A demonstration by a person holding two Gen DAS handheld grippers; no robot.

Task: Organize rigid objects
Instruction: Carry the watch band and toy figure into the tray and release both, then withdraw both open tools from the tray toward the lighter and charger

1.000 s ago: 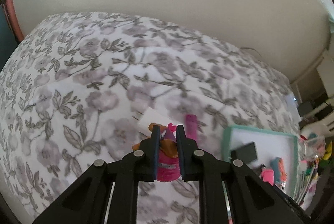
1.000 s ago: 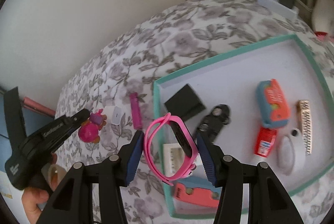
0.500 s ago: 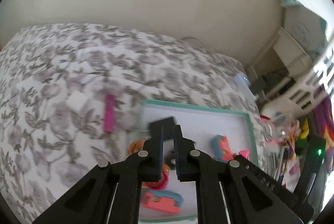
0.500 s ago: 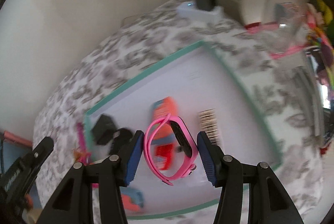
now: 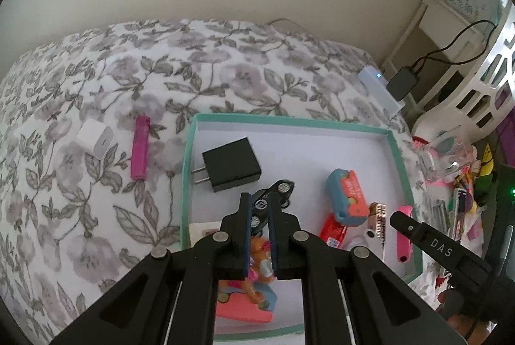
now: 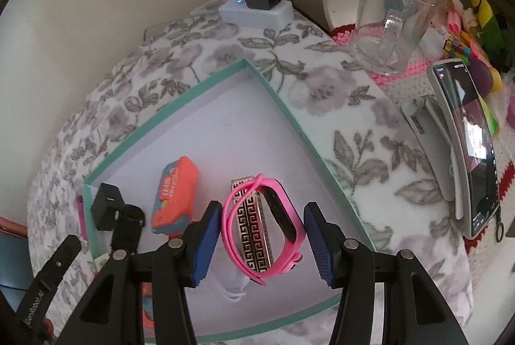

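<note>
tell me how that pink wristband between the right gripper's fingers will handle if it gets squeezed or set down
The pink wristband is a thin looped strap, so it probably flexes and squashes rather than resisting the right gripper. It looks light for its size. Its black module seems the only stiff part, so set down in the teal tray it would likely flop sideways, not roll.

Left black two-finger gripper with blue-edged pads (image 5: 259,209): linkage arms rise from the bottom edge of its own view; jaws nearly together, a narrow gap between the pads, nothing clamped at the tips. Its body shows at the lower left of the right view.

Right black two-finger gripper with ribbed blue pads (image 6: 262,230): jaws spread wide, pads well apart. Its body enters the left view from the lower right.
</note>
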